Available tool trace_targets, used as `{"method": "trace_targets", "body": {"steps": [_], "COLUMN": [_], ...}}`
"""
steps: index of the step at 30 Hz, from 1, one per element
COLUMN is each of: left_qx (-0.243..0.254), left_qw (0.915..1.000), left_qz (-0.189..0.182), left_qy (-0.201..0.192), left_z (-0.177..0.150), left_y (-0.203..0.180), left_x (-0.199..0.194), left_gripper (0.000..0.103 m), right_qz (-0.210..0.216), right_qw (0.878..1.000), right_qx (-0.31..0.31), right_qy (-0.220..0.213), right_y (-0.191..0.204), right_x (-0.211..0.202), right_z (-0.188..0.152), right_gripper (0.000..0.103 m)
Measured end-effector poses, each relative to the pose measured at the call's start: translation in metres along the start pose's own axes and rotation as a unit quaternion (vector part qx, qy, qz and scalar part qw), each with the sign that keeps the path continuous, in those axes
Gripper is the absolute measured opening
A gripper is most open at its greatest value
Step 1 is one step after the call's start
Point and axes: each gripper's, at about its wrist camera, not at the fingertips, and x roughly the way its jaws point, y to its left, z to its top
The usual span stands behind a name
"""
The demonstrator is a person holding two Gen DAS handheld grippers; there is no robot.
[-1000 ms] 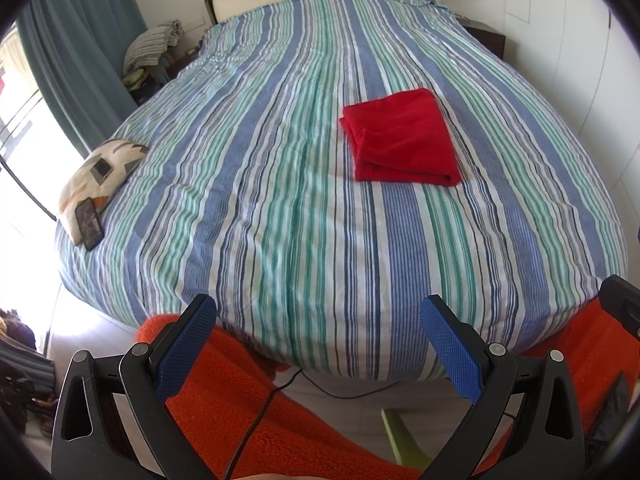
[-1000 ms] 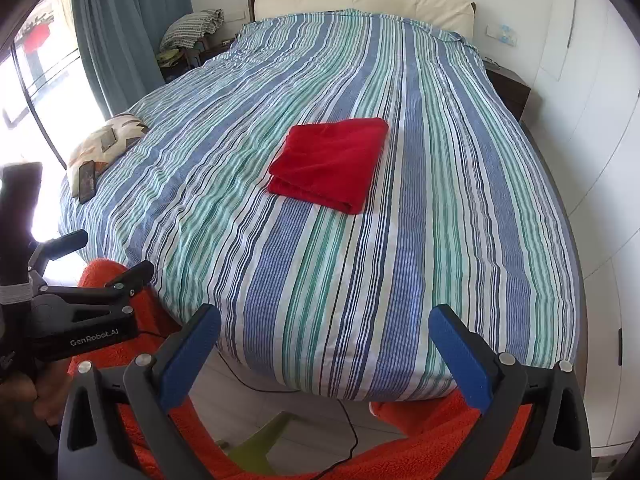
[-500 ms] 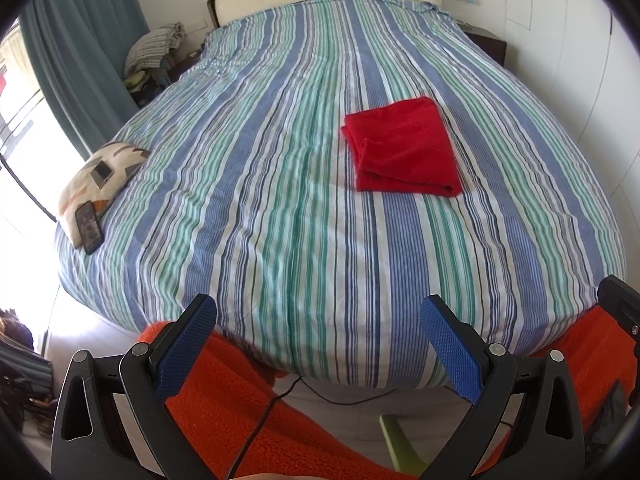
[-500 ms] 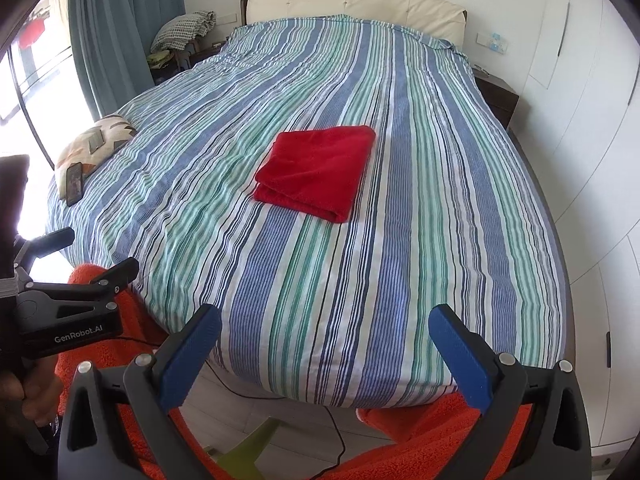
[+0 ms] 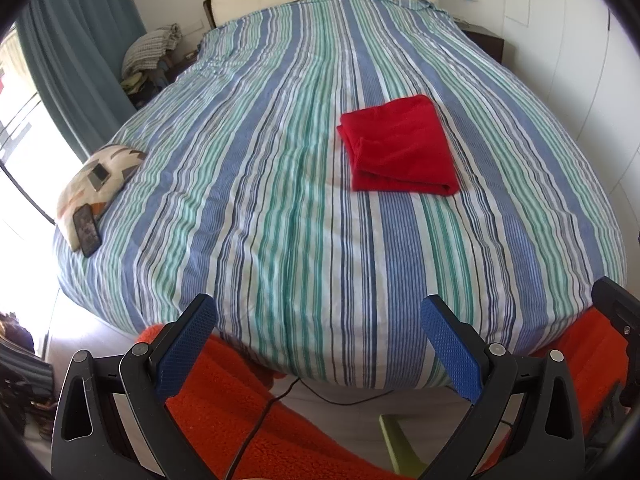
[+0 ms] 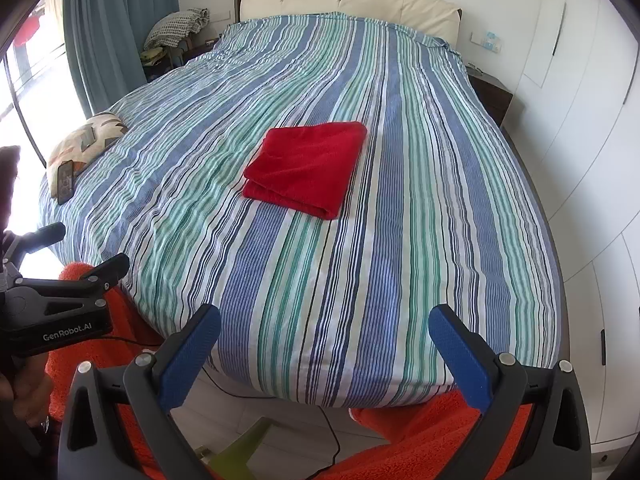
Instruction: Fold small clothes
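On striped bed cover [image 5: 280, 200], well ahead of both claws: folded red cloth [image 5: 400, 148], flat, mid-bed, nothing on it. Left gripper [image 5: 318, 344] wide open, blue pads [image 5: 184, 348] far apart, empty, held low off foot of bed over orange fleece [image 5: 240, 412]. Cloth up and right of its centre line, well apart, no contact. Right gripper [image 6: 324, 356] likewise spread wide, empty, also beyond foot edge; cloth [image 6: 306, 168] ahead and slightly left of its centre line, well apart.

Right wrist view only: left gripper body [image 6: 60, 304] w/ "GenRobot.AI" lettering at left edge, jaws parted, plus bit of hand [image 6: 24, 388] beneath it; wardrobe doors [image 6: 592, 140] along right side; more of nightstand [image 6: 492, 100]. Left wrist view only: sliver of black right-gripper hardware [image 5: 616, 312] at right edge. Both views: patterned cushion [image 5: 96, 184] w/ dark phone [image 5: 86, 230] lying on it at bed's left edge, cream headboard [image 6: 348, 0], blue curtain [image 6: 116, 32], pile of clothes [image 6: 176, 28] by head of bed, black cable [image 5: 260, 412] and lime-green chair part [image 5: 396, 444] on floor.

Cloth roughly rectangular; long axis approx. foot-to-head of bed, turned slightly off stripe direction. Thick rolled fold edge faces foot end, toward claws; layered edges show on its left side in left wrist view. Far edge toward headboard.
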Motion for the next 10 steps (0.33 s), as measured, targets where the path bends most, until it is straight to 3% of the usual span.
{"method": "trace_targets", "body": {"steps": [10], "left_qx": [0.013], "left_qw": [0.9995], "left_qz": [0.0], "left_qy": [-0.029], "left_z": [-0.003], "left_y": [-0.006], "left_x": [-0.013], "left_gripper": [0.102], "right_qz": [0.006], "right_qw": [1.0], "right_qx": [0.009], "right_qy": [-0.005], "right_y": [-0.003], "right_x": [-0.001], "right_z": [0.0], "right_gripper": [0.102]}}
